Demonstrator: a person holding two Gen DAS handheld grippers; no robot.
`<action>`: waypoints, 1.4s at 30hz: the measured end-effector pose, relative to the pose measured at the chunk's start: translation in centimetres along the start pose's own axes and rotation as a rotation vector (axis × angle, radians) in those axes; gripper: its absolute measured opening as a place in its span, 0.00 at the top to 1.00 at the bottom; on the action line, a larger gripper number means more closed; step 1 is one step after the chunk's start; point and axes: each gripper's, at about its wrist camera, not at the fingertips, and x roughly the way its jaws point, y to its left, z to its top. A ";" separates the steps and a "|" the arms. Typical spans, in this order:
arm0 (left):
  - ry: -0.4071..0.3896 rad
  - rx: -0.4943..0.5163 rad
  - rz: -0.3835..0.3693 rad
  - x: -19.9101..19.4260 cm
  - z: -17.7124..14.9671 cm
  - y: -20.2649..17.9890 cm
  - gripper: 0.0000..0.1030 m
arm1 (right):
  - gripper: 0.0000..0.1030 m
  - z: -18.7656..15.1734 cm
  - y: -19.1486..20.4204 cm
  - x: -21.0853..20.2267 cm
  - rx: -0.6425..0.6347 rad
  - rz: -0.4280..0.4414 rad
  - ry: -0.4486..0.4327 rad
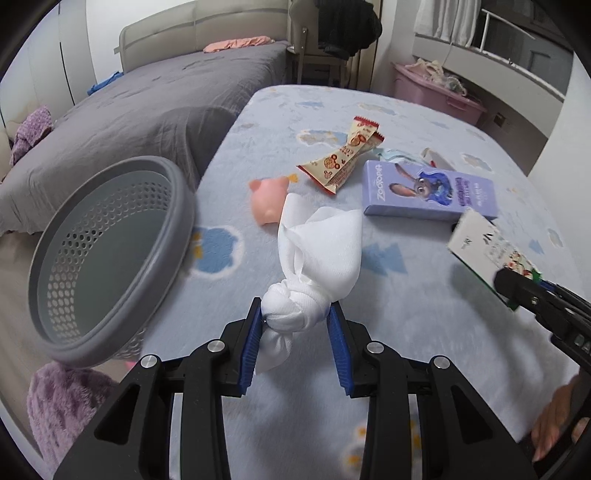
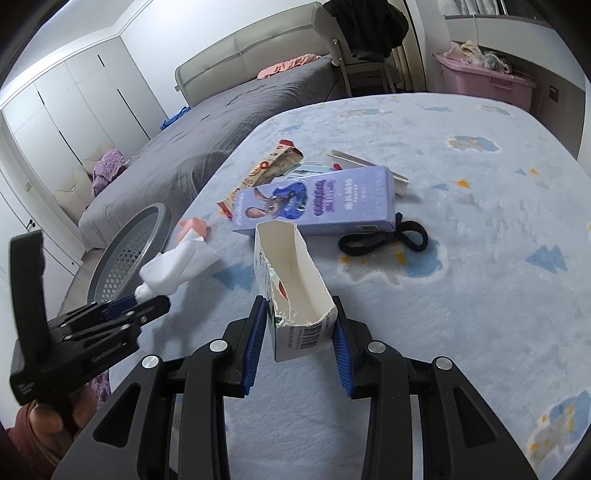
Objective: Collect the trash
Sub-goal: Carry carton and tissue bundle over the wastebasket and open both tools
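My left gripper (image 1: 295,314) is shut on a knotted white tissue (image 1: 317,251) and holds it above the blue blanket, right of the grey perforated trash basket (image 1: 110,258). My right gripper (image 2: 299,321) is shut on a torn-open white carton (image 2: 291,288); it also shows in the left wrist view (image 1: 487,247). On the blanket lie a purple Zootopia box (image 1: 428,188), a red-and-cream snack wrapper (image 1: 343,155) and a pink pig toy (image 1: 267,201). The left gripper (image 2: 147,299) with the tissue (image 2: 177,262) shows in the right wrist view, near the basket (image 2: 129,254).
A black hair band (image 2: 384,240) lies right of the purple box (image 2: 314,203). A small white box (image 2: 369,162) lies behind it. A grey bed (image 1: 147,103), a chair with dark clothes (image 1: 332,33) and a pink storage bin (image 1: 439,92) stand beyond the blanket.
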 end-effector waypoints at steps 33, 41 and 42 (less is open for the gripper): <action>-0.134 -0.210 0.199 -4.1 0.6 20.2 0.66 | 0.67 5.3 23.2 10.8 -0.271 0.199 0.075; -0.116 -0.233 0.216 -3.0 1.3 22.7 0.63 | 0.67 6.6 26.2 14.1 -0.301 0.211 0.098; -0.115 -0.236 0.218 -3.0 1.3 22.9 0.56 | 0.67 6.6 26.3 14.3 -0.302 0.209 0.100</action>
